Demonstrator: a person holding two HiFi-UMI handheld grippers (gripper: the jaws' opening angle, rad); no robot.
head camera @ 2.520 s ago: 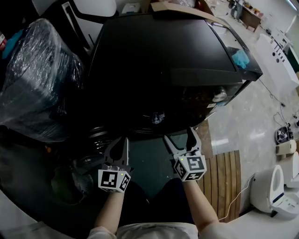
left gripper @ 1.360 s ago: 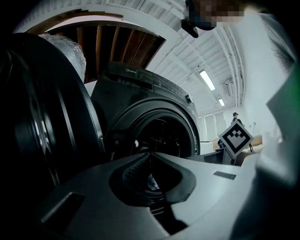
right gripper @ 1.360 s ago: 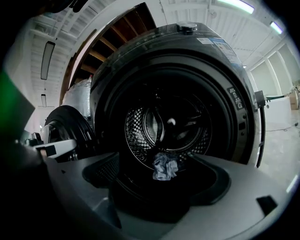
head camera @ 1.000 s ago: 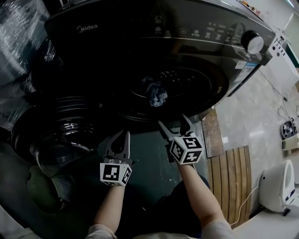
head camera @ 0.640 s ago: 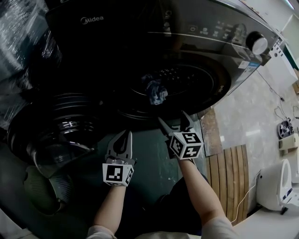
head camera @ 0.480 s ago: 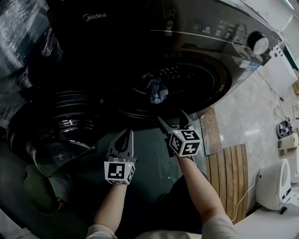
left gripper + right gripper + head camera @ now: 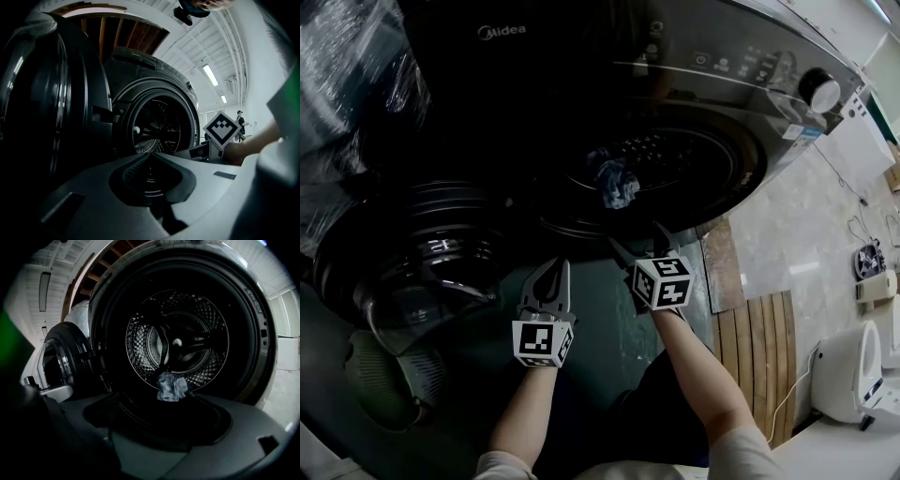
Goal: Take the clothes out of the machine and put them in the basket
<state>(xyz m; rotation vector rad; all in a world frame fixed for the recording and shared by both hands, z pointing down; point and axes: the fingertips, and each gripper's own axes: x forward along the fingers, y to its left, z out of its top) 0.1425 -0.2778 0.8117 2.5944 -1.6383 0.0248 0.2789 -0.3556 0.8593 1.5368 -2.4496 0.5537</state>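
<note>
A dark front-loading washing machine (image 7: 675, 84) stands with its round door (image 7: 412, 258) swung open to the left. A crumpled pale blue cloth (image 7: 616, 183) lies at the front lip of the drum, and it also shows in the right gripper view as the cloth (image 7: 171, 386) just beyond the jaws. My right gripper (image 7: 637, 239) is open and empty, close in front of the drum opening and pointing at the cloth. My left gripper (image 7: 551, 272) is shut on nothing, lower and to the left, between door and opening. A grey-green basket (image 7: 384, 380) sits on the floor at lower left.
A plastic-wrapped bulky object (image 7: 347, 75) stands left of the machine. Wooden floor slats (image 7: 764, 347) and a white appliance (image 7: 853, 370) lie to the right. The open door (image 7: 42, 93) fills the left of the left gripper view, with the right gripper's marker cube (image 7: 220, 130) at right.
The head view dropped from the machine's top to its front. My right gripper has edged forward toward the drum opening, still open. The left gripper stays shut and has hardly moved.
</note>
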